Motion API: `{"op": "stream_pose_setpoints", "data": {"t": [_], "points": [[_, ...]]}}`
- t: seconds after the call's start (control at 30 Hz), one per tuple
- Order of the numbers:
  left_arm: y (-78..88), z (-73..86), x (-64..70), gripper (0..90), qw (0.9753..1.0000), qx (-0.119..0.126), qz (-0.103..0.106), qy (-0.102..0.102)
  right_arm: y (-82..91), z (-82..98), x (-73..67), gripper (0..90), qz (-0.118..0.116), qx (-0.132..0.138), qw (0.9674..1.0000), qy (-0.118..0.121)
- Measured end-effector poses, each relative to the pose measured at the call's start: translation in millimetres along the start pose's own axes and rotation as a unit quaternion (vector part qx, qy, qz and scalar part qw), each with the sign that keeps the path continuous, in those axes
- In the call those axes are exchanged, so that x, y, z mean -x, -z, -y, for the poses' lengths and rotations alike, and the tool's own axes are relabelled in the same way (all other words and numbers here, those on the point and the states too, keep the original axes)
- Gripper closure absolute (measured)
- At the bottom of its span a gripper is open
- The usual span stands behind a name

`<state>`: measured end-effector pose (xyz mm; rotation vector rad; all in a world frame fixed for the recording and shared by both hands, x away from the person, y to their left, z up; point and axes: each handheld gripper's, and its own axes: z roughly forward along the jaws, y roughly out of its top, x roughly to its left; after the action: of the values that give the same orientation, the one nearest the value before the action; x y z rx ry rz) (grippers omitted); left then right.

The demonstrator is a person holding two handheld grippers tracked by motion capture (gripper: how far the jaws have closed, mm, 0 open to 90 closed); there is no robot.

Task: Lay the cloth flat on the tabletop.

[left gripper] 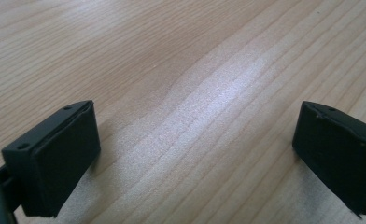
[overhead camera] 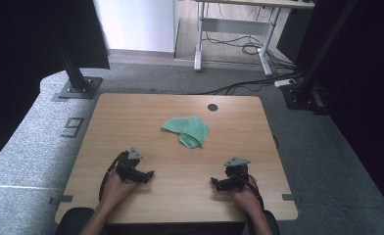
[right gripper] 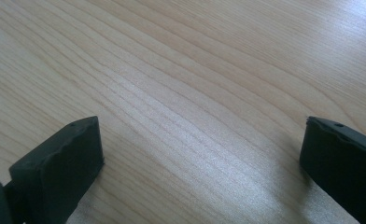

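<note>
Both grippers (overhead camera: 151,174) (overhead camera: 213,182) gaping, green cloth (overhead camera: 187,130) well beyond fingers.

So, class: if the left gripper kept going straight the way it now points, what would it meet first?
Most likely the bare wooden table. The left gripper has its jaws wide open with wood grain ahead between them. The green cloth lies farther up the table, seemingly off that line.

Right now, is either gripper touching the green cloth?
Apart. The high view shows bare table between the green cloth and both the left gripper and right gripper.
</note>
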<state>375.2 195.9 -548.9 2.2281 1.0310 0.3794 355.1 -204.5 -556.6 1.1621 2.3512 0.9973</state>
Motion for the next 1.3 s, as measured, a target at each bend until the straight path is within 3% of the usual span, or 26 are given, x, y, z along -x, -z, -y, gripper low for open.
{"op": "stream_pose_setpoints", "data": {"t": [0.8,1.07,1.2,1.3], "points": [[-2.1,-2.1,1.0,0.0,1.0000,-0.001,-0.003,0.004,-0.8,-2.4,-1.1,0.0,0.004,-0.007,1.0000,-0.003],[-2.2,-2.3,1.0,0.0,1.0000,-0.002,-0.003,0.003,-4.6,-13.6,-0.9,11.6,-0.008,-0.005,1.0000,0.001],[-2.2,-2.3,0.9,0.0,1.0000,-0.002,-0.003,0.003,-4.9,-23.0,3.5,13.6,-0.017,0.010,0.9996,-0.020],[-2.2,-2.3,1.0,0.0,1.0000,-0.002,-0.003,0.003,-6.8,-30.1,5.7,14.0,-0.019,0.009,0.9995,-0.022]]}}
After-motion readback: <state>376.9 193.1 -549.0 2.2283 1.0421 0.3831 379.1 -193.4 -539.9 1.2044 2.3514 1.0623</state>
